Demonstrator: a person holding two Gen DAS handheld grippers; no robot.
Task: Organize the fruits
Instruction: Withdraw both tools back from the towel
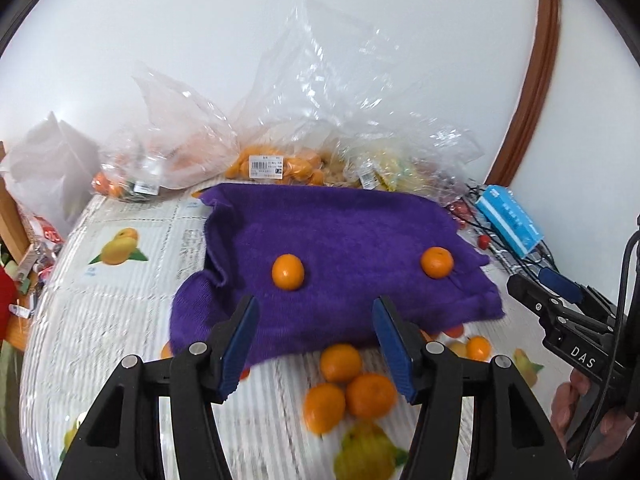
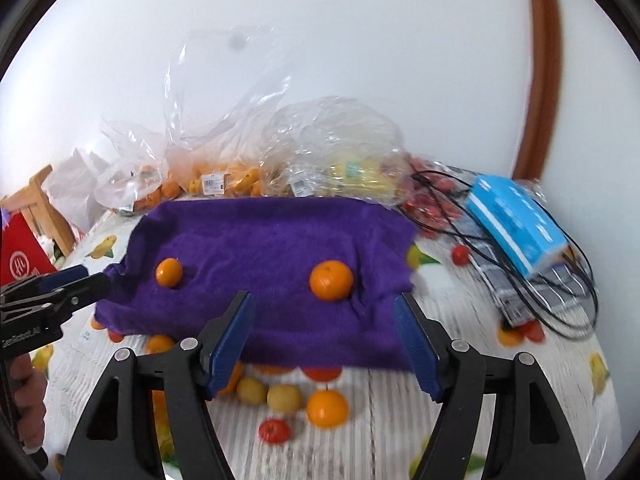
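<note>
A purple towel (image 1: 340,236) lies spread on the table with two mandarins on it, one to the left (image 1: 288,272) and one to the right (image 1: 437,262). My left gripper (image 1: 316,306) hovers open over the towel's near edge, nothing between its blue pads. Three loose mandarins (image 1: 341,362) cluster on the tablecloth just below it. In the right wrist view the right gripper (image 2: 323,304) is open above the towel (image 2: 272,240), just short of the right mandarin (image 2: 331,280). An orange (image 2: 327,408), two yellow fruits (image 2: 285,398) and a red tomato (image 2: 274,431) lie in front of it.
Clear plastic bags of orange fruit (image 1: 276,166) and yellow fruit (image 1: 384,168) line the back wall. A blue box (image 2: 516,224) and black cables (image 2: 576,300) sit at the right with small red tomatoes (image 2: 428,204). A red box (image 2: 22,260) stands at the left.
</note>
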